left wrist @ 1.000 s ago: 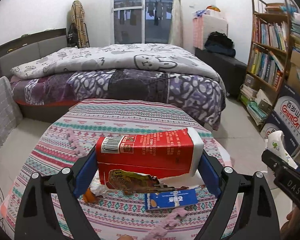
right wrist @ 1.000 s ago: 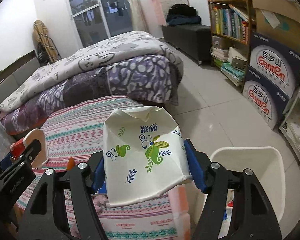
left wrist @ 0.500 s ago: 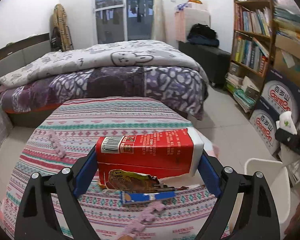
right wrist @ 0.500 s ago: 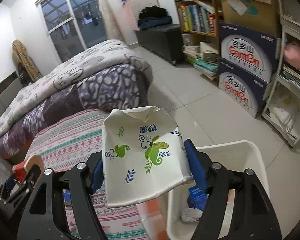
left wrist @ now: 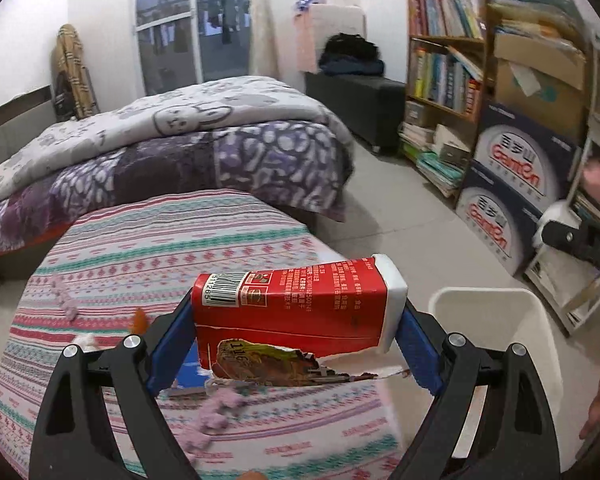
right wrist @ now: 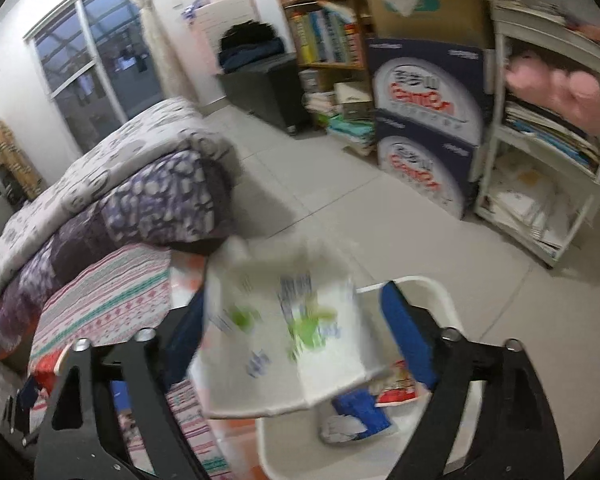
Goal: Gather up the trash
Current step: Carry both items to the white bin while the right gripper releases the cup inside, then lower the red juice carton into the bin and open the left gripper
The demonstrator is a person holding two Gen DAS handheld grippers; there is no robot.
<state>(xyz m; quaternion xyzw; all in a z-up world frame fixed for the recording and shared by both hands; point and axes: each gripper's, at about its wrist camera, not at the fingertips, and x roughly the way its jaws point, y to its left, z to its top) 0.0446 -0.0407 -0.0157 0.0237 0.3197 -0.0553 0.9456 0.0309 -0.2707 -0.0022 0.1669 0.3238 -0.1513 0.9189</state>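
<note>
My left gripper (left wrist: 293,346) is shut on a torn red carton (left wrist: 295,304), with the blue pads pressing on both of its ends. It hangs over the right end of the striped table (left wrist: 159,248), next to the white bin (left wrist: 500,312). My right gripper (right wrist: 295,324) is above the bin (right wrist: 428,284) and its jaws are opening. The white carton with green leaves (right wrist: 283,332) is blurred between them, and a gap shows at the right pad. A blue wrapper (right wrist: 360,404) and a red packet (right wrist: 396,388) lie in the bin.
A blue packet (left wrist: 187,372), pink scraps (left wrist: 215,412) and an orange bit (left wrist: 139,320) lie on the table. Behind it stands the bed (left wrist: 179,140). Bookshelves (left wrist: 444,60), stacked water boxes (left wrist: 512,184) and a white rack (right wrist: 548,160) line the right wall.
Both grippers swung right, from over the table toward the bin. The right jaws spread and the white carton came loose, now blurred. The left grip on the red carton is unchanged.
</note>
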